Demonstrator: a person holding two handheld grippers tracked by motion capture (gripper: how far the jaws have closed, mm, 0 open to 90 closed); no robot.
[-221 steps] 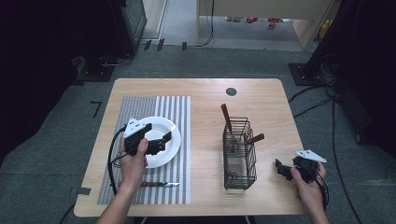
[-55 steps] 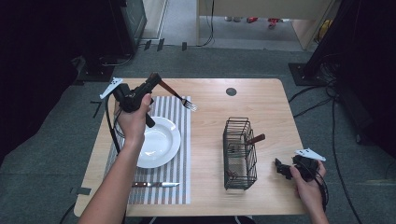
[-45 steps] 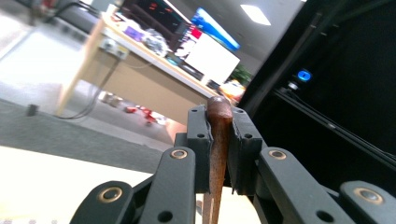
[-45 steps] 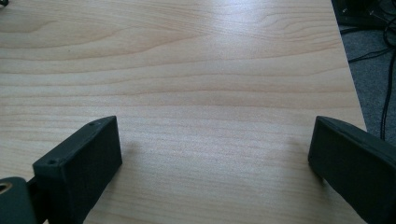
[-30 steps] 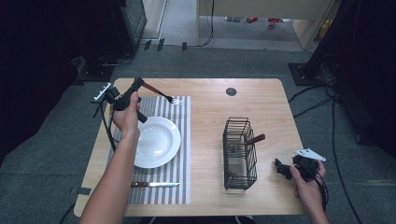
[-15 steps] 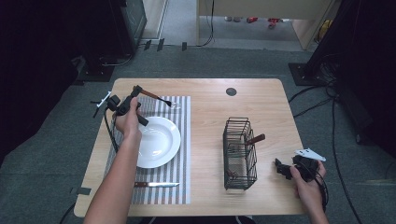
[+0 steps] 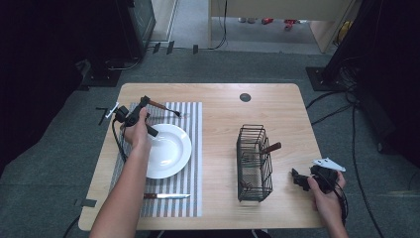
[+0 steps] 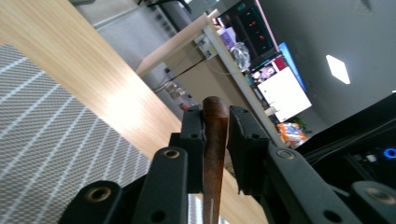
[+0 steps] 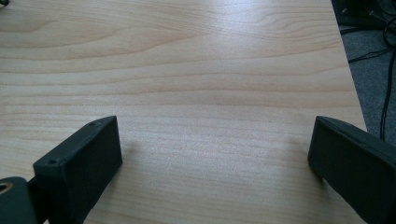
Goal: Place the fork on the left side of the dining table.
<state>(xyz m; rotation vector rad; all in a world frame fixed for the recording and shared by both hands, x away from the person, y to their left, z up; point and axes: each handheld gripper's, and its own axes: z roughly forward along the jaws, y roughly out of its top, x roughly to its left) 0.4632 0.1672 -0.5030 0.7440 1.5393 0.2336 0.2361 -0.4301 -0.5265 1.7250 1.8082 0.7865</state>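
So we're looking down at the bench (image 7: 218, 99) from the person's side, starting at the near edge. Our right gripper (image 7: 299, 179) is sitting low by the near right corner, and in the right gripper view (image 9: 212, 154) we're seeing its jaws spread wide with nothing but bare wood between them. Just to its left the black wire basket (image 7: 254, 163) is standing upright, a brown handle (image 7: 272, 147) poking out of its right side. Over toward the near left corner a knife (image 7: 167, 196) is lying flat on the striped placemat (image 7: 190, 129), parallel to the near edge, just in front of the white plate (image 7: 171, 148).

Moving further back, our left hand (image 7: 137, 131) is reaching over the left side of the plate, and our left gripper (image 7: 143, 102) is hanging by the far left corner of the placemat. It's gripping the fork (image 7: 166, 108) by its wooden handle; in the left gripper view (image 8: 215, 122) we're seeing the jaws pinched narrow on that handle (image 8: 215, 144), with its rounded end sticking out just past them. The fork is pointing right, along the far edge of the placemat, with its metal tines down near the mat behind the plate. We can't tell whether the tines are touching the mat.
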